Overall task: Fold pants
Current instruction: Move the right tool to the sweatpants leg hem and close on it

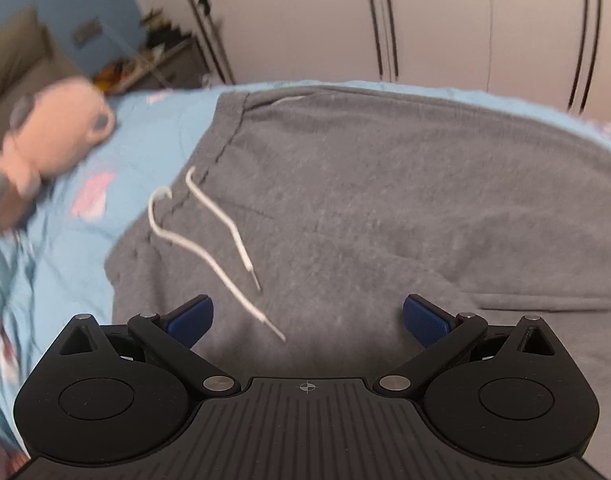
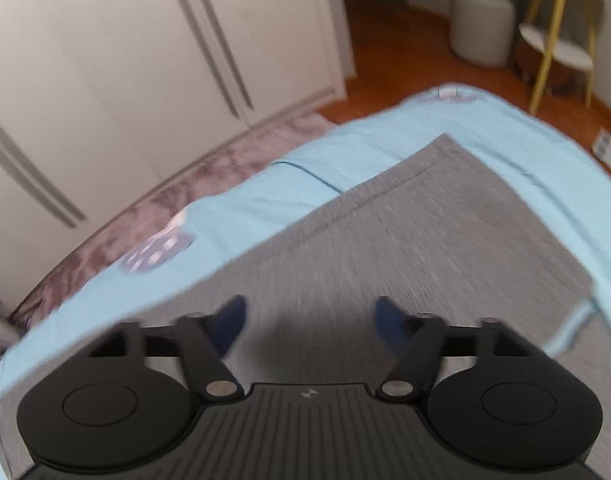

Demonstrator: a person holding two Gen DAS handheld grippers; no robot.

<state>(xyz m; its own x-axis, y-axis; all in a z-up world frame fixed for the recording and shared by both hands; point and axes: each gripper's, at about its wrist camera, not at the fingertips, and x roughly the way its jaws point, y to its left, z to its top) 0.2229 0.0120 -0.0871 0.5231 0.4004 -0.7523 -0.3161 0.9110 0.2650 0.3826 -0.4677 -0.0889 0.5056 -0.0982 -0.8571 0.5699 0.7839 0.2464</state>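
Observation:
Grey sweatpants lie spread on a light blue bedsheet. Their waistband is at the left in the left wrist view, with two white drawstrings trailing over the cloth. My left gripper hovers over the waist area, open, its blue pads wide apart with nothing between them. In the blurred right wrist view the pants' leg end lies flat with its hem toward the bed corner. My right gripper is above that leg, open, jaws apart over bare cloth.
A pink plush toy lies on the sheet at the left. White wardrobe doors stand beyond the bed. A mauve rug, wooden floor, a white stool and a yellow-legged chair lie past the bed edge.

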